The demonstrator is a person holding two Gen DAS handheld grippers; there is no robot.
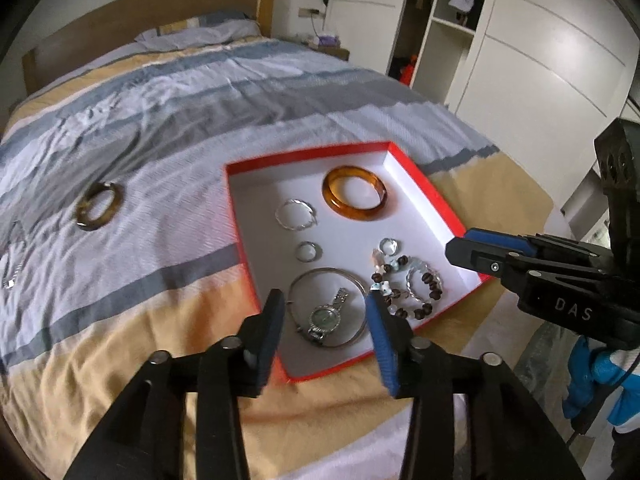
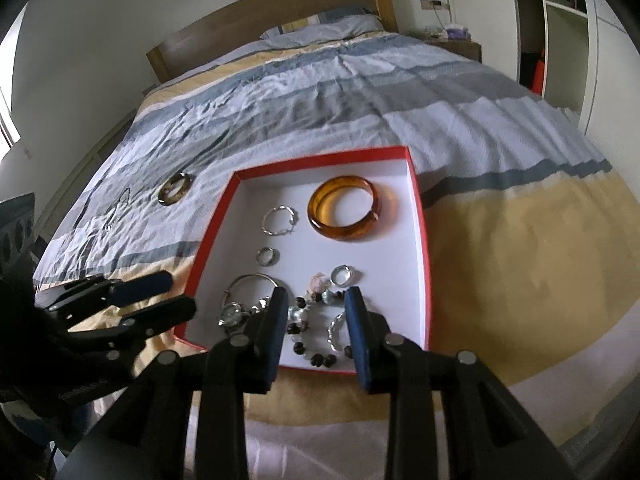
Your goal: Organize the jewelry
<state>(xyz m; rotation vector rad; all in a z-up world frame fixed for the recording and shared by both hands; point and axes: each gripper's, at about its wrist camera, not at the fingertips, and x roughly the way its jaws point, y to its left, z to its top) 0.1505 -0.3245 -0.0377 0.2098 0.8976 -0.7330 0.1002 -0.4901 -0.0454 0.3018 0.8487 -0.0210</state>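
A red box point(image 1: 304, 155) point(image 2: 320, 159) with a white floor lies on the bed and holds jewelry. In it are an amber bangle point(image 1: 354, 198) point(image 2: 344, 212), a silver hoop point(image 1: 295, 214) point(image 2: 280, 220), a small ring point(image 1: 309, 251) point(image 2: 267, 256), a watch point(image 1: 325, 318) point(image 2: 232, 314) on a thin silver bangle, and a bead bracelet point(image 1: 404, 284) point(image 2: 308, 320). My left gripper point(image 1: 325, 308) point(image 2: 180, 292) hangs open above the watch, holding nothing. My right gripper point(image 2: 317, 300) point(image 1: 460, 245) hangs open above the bead bracelet, with nothing between its pads.
A dark mottled bangle point(image 1: 98, 206) point(image 2: 175, 189) and a thin chain point(image 1: 12, 264) point(image 2: 116, 208) lie on the striped bedspread left of the box. A wooden headboard stands at the far end, and white wardrobes to the right. A blue-gloved hand point(image 1: 596, 380) holds the right gripper.
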